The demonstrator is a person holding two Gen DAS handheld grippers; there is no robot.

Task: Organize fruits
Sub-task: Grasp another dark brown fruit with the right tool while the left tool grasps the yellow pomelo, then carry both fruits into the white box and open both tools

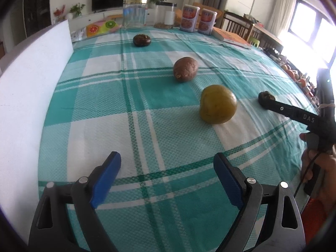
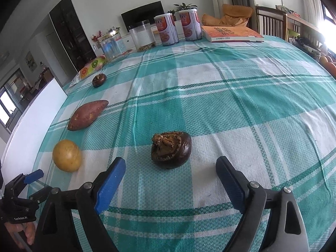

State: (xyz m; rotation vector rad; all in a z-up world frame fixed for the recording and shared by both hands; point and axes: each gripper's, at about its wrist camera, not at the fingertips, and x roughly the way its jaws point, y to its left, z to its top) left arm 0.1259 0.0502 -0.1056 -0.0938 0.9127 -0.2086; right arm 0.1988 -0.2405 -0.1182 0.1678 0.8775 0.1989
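Observation:
Four items lie in a row on the teal checked tablecloth (image 1: 147,96): a dark round fruit (image 1: 142,40) at the far end, a brown sweet potato (image 1: 185,69), a yellow-green round fruit (image 1: 218,104), and a second dark wrinkled fruit (image 2: 171,149). My right gripper (image 2: 171,163) is open. That second dark fruit sits just ahead of its blue pads, and neither pad touches it. In the left wrist view a black finger (image 1: 289,110) of the right gripper partly hides this fruit (image 1: 266,96). My left gripper (image 1: 167,161) is open over bare cloth, short of the yellow fruit.
Along the far edge stand a gold-lidded glass jar (image 1: 135,12), a clear canister (image 1: 166,14), two orange cans (image 1: 189,17) and a book (image 1: 231,37). A white board (image 1: 31,84) borders the left side. A fruit-print pouch (image 1: 100,27) lies at the far left corner.

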